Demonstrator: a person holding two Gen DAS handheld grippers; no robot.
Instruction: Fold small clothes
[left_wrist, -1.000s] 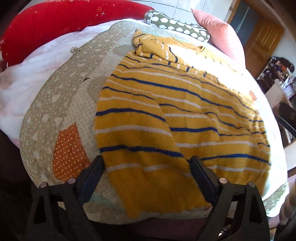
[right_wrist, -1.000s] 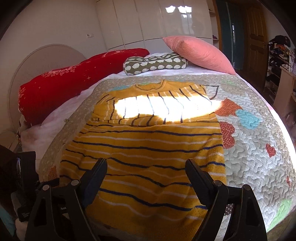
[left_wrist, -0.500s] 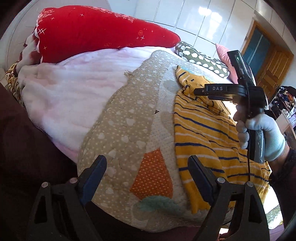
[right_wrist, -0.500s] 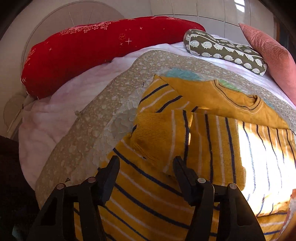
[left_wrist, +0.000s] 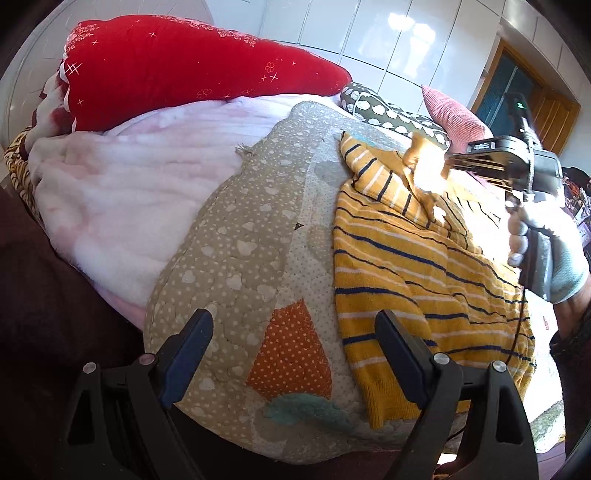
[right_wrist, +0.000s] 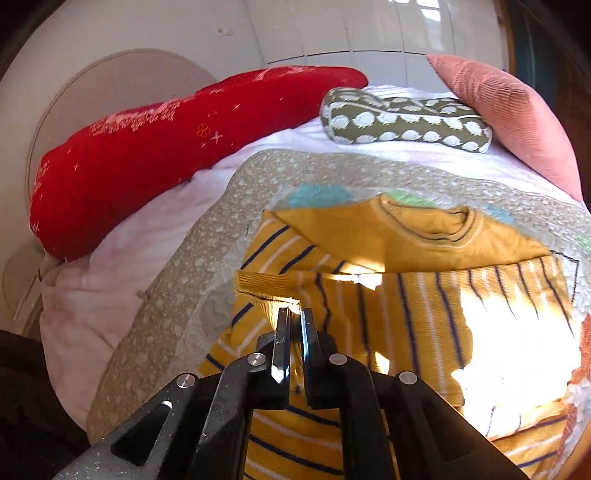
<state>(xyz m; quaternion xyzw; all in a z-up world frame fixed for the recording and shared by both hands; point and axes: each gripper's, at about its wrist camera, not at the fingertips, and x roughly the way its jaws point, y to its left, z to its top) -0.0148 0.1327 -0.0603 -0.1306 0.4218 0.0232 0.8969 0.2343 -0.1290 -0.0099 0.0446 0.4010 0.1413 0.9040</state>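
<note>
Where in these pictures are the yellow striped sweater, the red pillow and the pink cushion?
yellow striped sweater (left_wrist: 424, 280), left wrist view, its striped body.
red pillow (right_wrist: 166, 147), right wrist view, its middle.
pink cushion (right_wrist: 517, 114), right wrist view, its ribbed face.

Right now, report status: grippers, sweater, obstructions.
Right gripper just closed, pinching sleeve cuff. Left gripper open, empty. Yellow striped sweater on quilt, sleeve folded across. Nothing obstructing.

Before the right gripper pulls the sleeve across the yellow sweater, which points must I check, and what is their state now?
1. right gripper shut on the sleeve cuff: ok; its jaws have just closed.
2. Only one layer pinched: cannot tell.
3. left gripper open, empty, over the quilt: ok.
4. sweater body lies flat: not ok, wrinkled near the shoulder.
5. Neckline clear of pillows: ok.
</note>
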